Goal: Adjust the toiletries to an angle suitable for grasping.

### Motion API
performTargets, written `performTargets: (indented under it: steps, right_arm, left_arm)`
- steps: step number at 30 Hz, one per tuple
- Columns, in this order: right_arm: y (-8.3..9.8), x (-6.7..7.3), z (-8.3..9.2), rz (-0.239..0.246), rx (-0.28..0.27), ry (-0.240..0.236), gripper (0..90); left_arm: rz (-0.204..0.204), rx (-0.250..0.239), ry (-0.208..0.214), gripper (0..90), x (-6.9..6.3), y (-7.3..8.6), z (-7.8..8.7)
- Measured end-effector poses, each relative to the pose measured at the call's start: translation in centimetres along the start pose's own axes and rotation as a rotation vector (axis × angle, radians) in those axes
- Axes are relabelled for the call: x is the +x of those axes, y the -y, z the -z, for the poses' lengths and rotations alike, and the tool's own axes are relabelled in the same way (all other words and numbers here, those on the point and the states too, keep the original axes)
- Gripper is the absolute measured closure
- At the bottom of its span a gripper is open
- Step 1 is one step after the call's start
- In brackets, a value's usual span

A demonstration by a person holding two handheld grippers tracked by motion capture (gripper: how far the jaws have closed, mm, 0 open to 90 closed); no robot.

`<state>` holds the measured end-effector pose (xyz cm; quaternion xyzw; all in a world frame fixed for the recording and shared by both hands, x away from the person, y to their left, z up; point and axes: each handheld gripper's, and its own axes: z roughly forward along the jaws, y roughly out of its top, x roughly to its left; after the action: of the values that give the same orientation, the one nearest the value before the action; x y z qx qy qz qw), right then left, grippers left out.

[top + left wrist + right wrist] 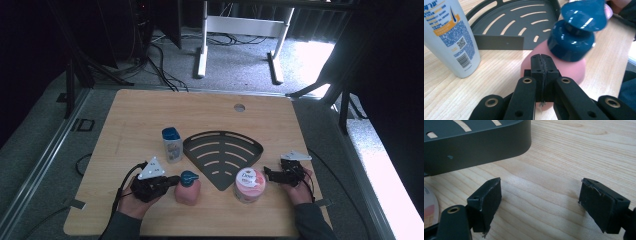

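A pink bottle (188, 192) with a dark blue pump cap (189, 176) stands near the table's front edge. My left gripper (171, 181) is just left of it, jaws pressed flat together with nothing between them. In the left gripper view the shut tips (541, 65) sit right against the pink bottle (574, 71), below its blue cap (574, 37); I cannot tell if they touch. My right gripper (267, 175) lies low at the front right, beside a Dove jar (248, 184). Its jaws (540, 200) stand wide open over bare wood.
A black fan-shaped slotted tray (220, 174) lies mid-table; its wall (474, 147) is close ahead of the right gripper. A white shampoo bottle (172, 145) with a blue cap stands left of the tray. The jar's lid edge (427, 207) shows at the left.
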<state>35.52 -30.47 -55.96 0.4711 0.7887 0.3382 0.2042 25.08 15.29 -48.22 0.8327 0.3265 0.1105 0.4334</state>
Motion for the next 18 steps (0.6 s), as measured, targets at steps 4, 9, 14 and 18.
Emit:
performTargets:
  steps: [4,9,14,18]
  right_arm:
    - [0.0,0.0,0.0,0.0,0.0,0.0,17.7]
    - [0.0,0.0,0.0,-0.001,0.0,0.0,17.7]
    - [0.0,0.0,0.0,-0.001,0.0,0.0,17.7]
    - [0.0,0.0,0.0,-0.001,0.0,0.0,17.7]
  left_arm:
    - [-0.003,0.007,0.0,89.8,-0.3,0.1,0.2]
    - [-0.009,-0.007,0.027,89.8,-0.8,0.3,0.7]
    - [-0.019,0.001,0.036,89.8,-1.2,0.3,0.8]
    - [-0.026,0.003,0.066,89.8,-1.5,0.2,0.8]
